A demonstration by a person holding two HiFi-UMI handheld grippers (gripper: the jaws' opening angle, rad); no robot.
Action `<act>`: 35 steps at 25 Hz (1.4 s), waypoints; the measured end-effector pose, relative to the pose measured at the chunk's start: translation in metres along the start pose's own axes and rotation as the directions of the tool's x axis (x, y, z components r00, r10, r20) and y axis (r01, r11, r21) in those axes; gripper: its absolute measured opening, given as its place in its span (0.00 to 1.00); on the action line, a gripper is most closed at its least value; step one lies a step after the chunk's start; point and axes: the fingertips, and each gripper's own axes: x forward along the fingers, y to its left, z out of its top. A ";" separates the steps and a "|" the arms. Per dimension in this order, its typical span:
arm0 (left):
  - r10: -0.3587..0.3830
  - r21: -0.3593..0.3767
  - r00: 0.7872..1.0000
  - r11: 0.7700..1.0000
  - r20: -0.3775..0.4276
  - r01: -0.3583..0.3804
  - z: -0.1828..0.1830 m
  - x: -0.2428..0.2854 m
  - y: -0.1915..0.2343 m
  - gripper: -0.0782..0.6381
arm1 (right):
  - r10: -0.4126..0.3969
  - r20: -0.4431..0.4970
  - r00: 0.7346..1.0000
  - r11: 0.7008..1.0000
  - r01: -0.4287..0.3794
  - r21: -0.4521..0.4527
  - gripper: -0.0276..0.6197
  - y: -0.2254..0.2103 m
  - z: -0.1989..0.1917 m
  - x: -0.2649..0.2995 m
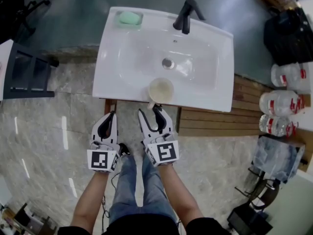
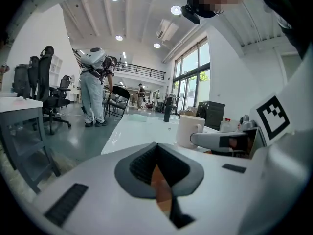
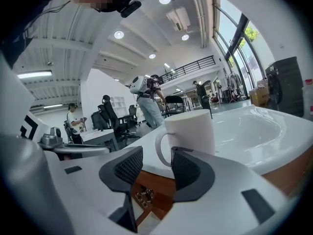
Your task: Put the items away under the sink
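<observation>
A white mug (image 1: 160, 90) stands upright on the front rim of the white sink (image 1: 110, 77), its handle turned toward me. My right gripper (image 1: 149, 110) hovers just in front of it at rim height, jaws partly apart. In the right gripper view the mug (image 3: 190, 131) handle shows in the gap beyond the right gripper (image 3: 156, 155), and neither pad touches it. My left gripper (image 1: 112, 115) hangs beside it to the left, below the sink's front edge, fingertips together and empty. From the left gripper (image 2: 156, 148) view, the mug (image 2: 190, 130) appears ahead to the right.
A black tap (image 1: 186, 16) and a green soap (image 1: 129, 17) sit at the sink's back. The wooden cabinet (image 1: 215, 121) lies under the basin. Large water bottles (image 1: 281, 104) lie to the right, a dark rack (image 1: 27, 72) to the left. Stone floor is below me.
</observation>
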 end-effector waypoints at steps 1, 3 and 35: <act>0.002 -0.001 1.000 1.000 -0.002 -0.002 -0.002 0.000 0.001 0.12 | -0.005 0.004 1.000 1.000 0.005 -0.004 0.32 0.000 0.001 0.002; 0.006 -0.005 1.000 1.000 -0.007 -0.006 -0.004 -0.001 0.004 0.12 | -0.012 0.016 1.000 1.000 0.013 -0.012 0.28 -0.001 0.003 0.006; 0.014 -0.047 0.995 0.999 0.095 -0.009 -0.069 -0.034 -0.027 0.12 | 0.326 0.139 0.935 0.933 -0.295 -0.204 0.09 0.059 -0.022 -0.077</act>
